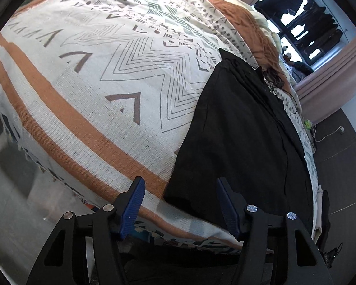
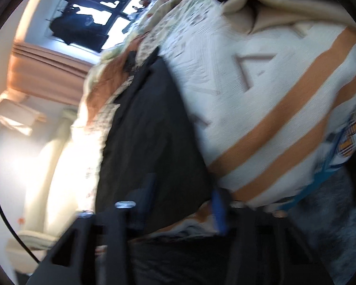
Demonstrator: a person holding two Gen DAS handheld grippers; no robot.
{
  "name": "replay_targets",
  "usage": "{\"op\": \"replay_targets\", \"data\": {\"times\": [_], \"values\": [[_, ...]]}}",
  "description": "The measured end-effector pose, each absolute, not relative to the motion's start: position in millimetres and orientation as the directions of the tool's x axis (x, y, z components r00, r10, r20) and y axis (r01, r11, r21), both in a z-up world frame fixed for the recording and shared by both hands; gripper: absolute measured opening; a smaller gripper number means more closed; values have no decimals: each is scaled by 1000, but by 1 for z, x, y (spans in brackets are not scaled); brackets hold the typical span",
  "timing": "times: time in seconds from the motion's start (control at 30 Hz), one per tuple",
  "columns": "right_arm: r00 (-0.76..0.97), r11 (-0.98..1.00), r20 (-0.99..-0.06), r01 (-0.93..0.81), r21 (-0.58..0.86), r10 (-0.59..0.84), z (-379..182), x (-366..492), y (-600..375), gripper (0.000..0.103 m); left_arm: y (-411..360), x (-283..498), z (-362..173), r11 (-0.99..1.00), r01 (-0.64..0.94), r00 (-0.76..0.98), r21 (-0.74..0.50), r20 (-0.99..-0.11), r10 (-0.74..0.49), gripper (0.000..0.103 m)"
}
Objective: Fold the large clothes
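A black garment (image 1: 239,137) lies flat and lengthwise on a bed covered with a white patterned blanket with orange stripes (image 1: 87,90). My left gripper (image 1: 180,204) is open and empty, its blue-padded fingers (image 1: 134,204) hovering just above the garment's near corner at the bed's edge. In the blurred right wrist view the same black garment (image 2: 151,123) runs up the middle over the blanket (image 2: 272,99). My right gripper (image 2: 182,204) is open above the garment's near end, holding nothing.
A window with dark clothes hanging (image 1: 303,21) and pink curtains (image 1: 332,76) stands beyond the bed. Dark floor with a white cable (image 1: 336,156) lies right of the bed. A cream pillow (image 2: 261,7) sits on the blanket's far side.
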State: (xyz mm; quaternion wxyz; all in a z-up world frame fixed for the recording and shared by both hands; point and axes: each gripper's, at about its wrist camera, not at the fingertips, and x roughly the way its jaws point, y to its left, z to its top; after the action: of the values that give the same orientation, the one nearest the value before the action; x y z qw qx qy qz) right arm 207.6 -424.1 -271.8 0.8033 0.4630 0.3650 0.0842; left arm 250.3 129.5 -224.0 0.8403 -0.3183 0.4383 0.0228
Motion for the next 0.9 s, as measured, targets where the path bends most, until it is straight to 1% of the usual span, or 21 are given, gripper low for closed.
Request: {"op": "replay_targets", "data": {"times": [0.07,0.13,0.23,0.3,0.37,0.43,0.53,0.6,0.67,0.8,0.83,0.87,0.9], "values": [[729,547,-486,183,817,482,-270,210,-421,35,129,253,-224,794,-309,615,-524,-747,-253,63],[750,523,-436,142,841,497,-268,209,-418,35,129,255,-225,771,-300,617,-561,-731,-292,63],[772,495,-384,104,863,508,-264,209,-420,35,129,255,-224,707,-244,644,-664,-656,-393,63],[776,512,-398,114,851,490,-262,210,-420,35,126,256,-220,692,-202,662,-693,-617,-425,63],[776,530,-427,143,836,465,-266,212,-421,35,122,261,-218,731,-209,653,-650,-649,-390,63],[772,525,-435,157,837,463,-270,213,-422,35,119,267,-221,760,-230,634,-608,-686,-357,63],[766,521,-438,159,839,470,-274,218,-423,35,120,271,-227,744,-234,636,-626,-677,-370,61],[767,521,-434,155,839,472,-276,224,-422,35,118,274,-228,755,-227,636,-615,-681,-363,57],[767,531,-442,157,833,466,-277,234,-418,35,116,278,-229,766,-219,633,-605,-685,-361,49],[774,516,-429,156,842,466,-281,253,-413,35,109,291,-233,779,-206,624,-593,-692,-362,40],[777,518,-427,155,841,462,-281,254,-412,35,108,294,-235,777,-202,622,-596,-691,-368,36],[785,513,-421,155,844,455,-280,257,-412,35,107,297,-237,775,-199,619,-599,-691,-374,28],[790,508,-416,156,847,451,-280,258,-413,32,107,300,-239,775,-203,614,-598,-694,-375,23]]}}
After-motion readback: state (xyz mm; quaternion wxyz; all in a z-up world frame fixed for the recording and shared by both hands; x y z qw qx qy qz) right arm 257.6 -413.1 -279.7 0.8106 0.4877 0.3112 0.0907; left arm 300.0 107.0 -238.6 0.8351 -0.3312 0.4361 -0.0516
